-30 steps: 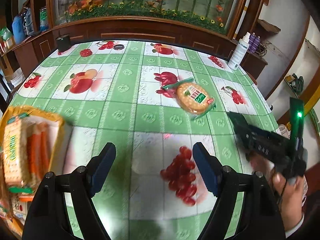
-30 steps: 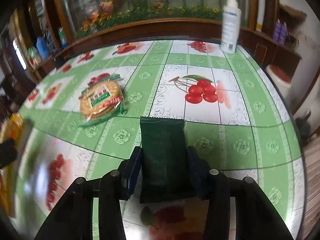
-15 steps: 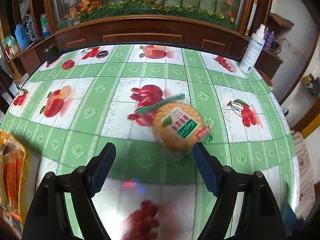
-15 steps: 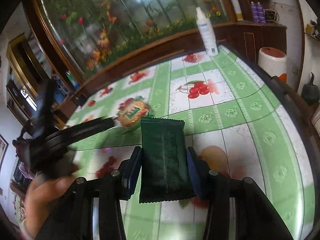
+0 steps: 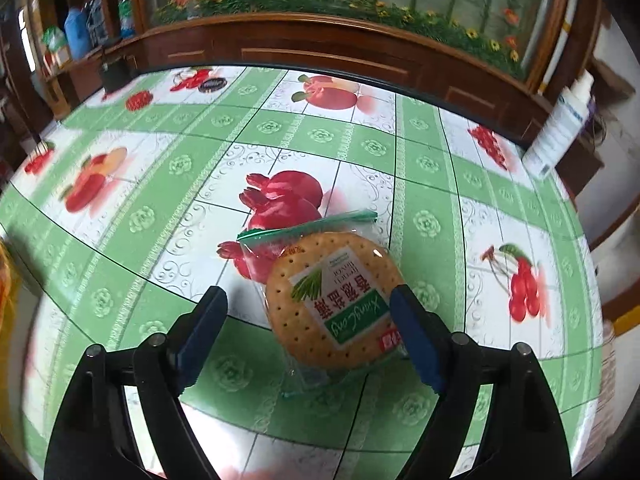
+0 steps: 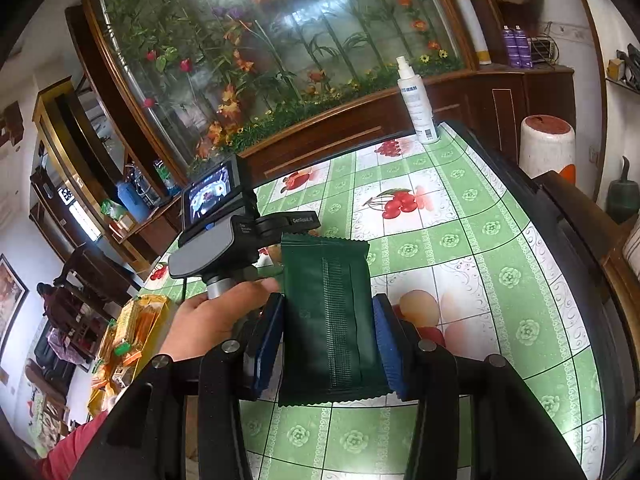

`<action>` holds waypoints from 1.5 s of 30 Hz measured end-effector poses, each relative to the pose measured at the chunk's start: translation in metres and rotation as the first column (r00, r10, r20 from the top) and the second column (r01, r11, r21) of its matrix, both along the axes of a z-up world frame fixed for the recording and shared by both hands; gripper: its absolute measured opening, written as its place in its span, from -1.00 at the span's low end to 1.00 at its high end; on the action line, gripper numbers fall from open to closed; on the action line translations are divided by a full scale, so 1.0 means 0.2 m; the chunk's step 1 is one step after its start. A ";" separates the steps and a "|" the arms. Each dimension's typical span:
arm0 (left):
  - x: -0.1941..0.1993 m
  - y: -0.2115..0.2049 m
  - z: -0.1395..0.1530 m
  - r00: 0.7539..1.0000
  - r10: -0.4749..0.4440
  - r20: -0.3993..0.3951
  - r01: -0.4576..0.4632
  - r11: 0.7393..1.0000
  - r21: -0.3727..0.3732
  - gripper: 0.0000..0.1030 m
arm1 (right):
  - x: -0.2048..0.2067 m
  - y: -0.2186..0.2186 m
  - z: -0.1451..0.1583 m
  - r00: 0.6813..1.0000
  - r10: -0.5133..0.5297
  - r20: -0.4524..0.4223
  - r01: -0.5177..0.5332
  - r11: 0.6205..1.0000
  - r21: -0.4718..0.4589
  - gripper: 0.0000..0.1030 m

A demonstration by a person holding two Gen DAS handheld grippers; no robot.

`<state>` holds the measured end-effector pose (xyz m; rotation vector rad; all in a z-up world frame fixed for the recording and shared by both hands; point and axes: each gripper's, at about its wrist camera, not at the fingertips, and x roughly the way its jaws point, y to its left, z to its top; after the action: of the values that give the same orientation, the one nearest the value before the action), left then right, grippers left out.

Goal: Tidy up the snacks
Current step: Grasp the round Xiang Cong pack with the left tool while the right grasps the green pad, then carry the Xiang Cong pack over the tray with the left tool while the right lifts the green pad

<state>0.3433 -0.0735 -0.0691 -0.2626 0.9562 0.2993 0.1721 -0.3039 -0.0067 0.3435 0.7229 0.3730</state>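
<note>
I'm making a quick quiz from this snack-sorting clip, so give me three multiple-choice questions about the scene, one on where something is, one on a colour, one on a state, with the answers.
1. Where does the round biscuit pack lie?
A. On the tablecloth between the left gripper's fingers
B. Inside the yellow box
C. Beside the spray bottle

2. What colour is the packet in the right gripper?
A. Red
B. Dark green
C. Yellow

3. How do the left gripper's jaws stand?
A. Clamped on the biscuit pack
B. Shut on nothing
C. Open, with the pack between them

Answers:
1 A: the left wrist view shows the pack flat on the tablecloth, framed by the two fingers.
2 B: the wrapper pinched between the blue pads is dark green.
3 C: the jaws have just been opening, and a clear gap shows at the left pad.
</note>
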 end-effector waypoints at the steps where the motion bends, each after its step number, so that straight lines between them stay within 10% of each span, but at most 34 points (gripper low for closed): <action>1: 0.00 0.01 -0.01 1.000 0.006 0.006 -0.006 1.000 -0.013 0.68 | 0.00 0.00 0.00 1.000 -0.001 0.003 0.001 1.000 0.004 -0.11; 19: 0.08 -0.06 -0.09 0.998 -0.015 -0.055 0.020 0.996 0.087 1.00 | -0.07 0.00 0.07 0.999 -0.006 0.040 0.006 1.000 0.001 -0.11; 27: -0.03 -0.02 -0.05 0.998 -0.046 -0.049 0.051 0.993 0.102 0.45 | -0.09 0.02 0.07 0.999 -0.003 0.041 0.003 1.000 0.018 -0.11; 45: -0.82 0.16 0.05 0.994 -0.096 0.042 0.087 0.981 0.172 0.44 | -0.32 0.21 0.12 0.996 0.057 0.069 -0.060 0.997 0.046 -0.11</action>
<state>0.1802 -0.0411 -0.0589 -0.0694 0.8844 0.2866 0.1090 -0.2617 0.0173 0.3537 0.6597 0.4559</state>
